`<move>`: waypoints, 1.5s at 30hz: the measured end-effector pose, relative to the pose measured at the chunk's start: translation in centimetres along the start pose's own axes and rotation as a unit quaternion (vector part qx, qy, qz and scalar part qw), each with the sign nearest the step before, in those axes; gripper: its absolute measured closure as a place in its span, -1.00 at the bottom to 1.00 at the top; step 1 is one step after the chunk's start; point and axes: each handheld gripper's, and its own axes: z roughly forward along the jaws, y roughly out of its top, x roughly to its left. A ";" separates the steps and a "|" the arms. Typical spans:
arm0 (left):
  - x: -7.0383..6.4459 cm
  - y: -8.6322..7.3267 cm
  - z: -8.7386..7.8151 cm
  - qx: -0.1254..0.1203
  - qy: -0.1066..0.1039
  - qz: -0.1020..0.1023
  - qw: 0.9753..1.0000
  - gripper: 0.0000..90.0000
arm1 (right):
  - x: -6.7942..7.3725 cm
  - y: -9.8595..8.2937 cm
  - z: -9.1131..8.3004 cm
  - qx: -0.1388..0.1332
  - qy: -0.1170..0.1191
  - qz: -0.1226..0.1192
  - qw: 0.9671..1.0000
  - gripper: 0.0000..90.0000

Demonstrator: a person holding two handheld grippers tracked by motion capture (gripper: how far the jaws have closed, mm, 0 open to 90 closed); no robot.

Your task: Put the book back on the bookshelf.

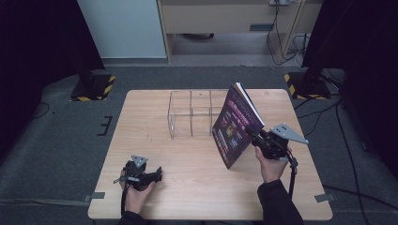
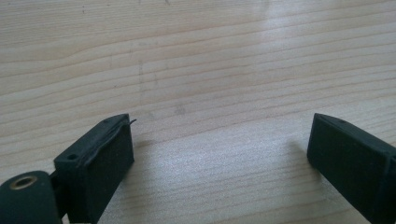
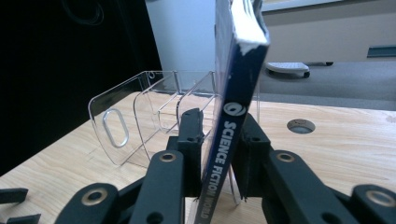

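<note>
Left gripper (image 1: 157,174): low on wooden table (image 1: 187,154), near edge, jaws spread, nothing between them. Right gripper (image 1: 251,132): jaws pinching spine of magazine (image 1: 233,126), held tilted above table, right of centre. Clear acrylic organizer (image 1: 190,114): beyond, just beside magazine. Risk: magazine's corner may knock the light organizer, or pages sag loose.

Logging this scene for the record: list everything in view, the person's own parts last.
magazine: one, dark cover with purple print, held upright and tilted by the right gripper, right of table
clear organiser: one, transparent, far middle of table
table: one, light wood
weighted stand bases: two, black with yellow stripes, floor beyond table
left gripper: black, jaws open, near left
right gripper: black, clamped on the magazine
hands: two, near edge
</note>
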 end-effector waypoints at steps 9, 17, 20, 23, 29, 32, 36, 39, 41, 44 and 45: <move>0.0 0.0 0.0 0.000 0.000 0.000 1.000 -0.86 | 0.4 0.2 0.3 0.009 0.005 0.028 1.000 0.86; 0.0 0.0 0.0 0.000 0.000 0.000 1.000 -0.86 | 0.9 0.3 0.3 -0.006 0.009 0.036 0.999 0.88; 0.0 0.0 0.0 0.000 0.000 0.000 1.000 -0.86 | 1.0 0.5 0.4 -0.011 0.009 0.034 0.999 0.88; 0.0 0.0 0.0 0.000 0.000 0.000 1.000 -0.86 | 1.2 0.8 0.5 -0.018 0.007 0.032 0.999 0.88; 0.0 0.0 0.0 0.000 0.000 0.000 1.000 -0.86 | 1.4 1.5 1.4 -0.025 0.004 0.026 0.999 0.88; 0.0 0.0 0.0 0.000 0.000 0.000 1.000 -0.86 | 1.6 1.7 2.1 -0.024 -0.002 0.017 1.000 0.88; 0.0 0.0 0.0 0.000 0.000 0.000 1.000 -0.86 | 1.8 2.2 3.2 -0.026 -0.011 0.010 1.000 0.88; 0.0 0.0 0.0 0.000 0.000 -0.001 1.000 -0.86 | 1.7 2.5 4.0 -0.031 -0.020 0.002 0.999 0.88; 0.0 0.0 0.0 0.000 0.000 0.000 1.000 -0.86 | 1.5 2.8 4.8 -0.038 -0.030 -0.003 0.999 0.88; 0.0 0.0 0.0 0.000 0.000 0.000 1.000 -0.86 | 1.2 3.0 5.4 -0.040 -0.037 -0.004 0.999 0.88; 0.0 0.0 0.0 0.000 0.000 0.000 1.000 -0.86 | 1.2 3.0 5.4 -0.040 -0.037 -0.004 0.999 0.88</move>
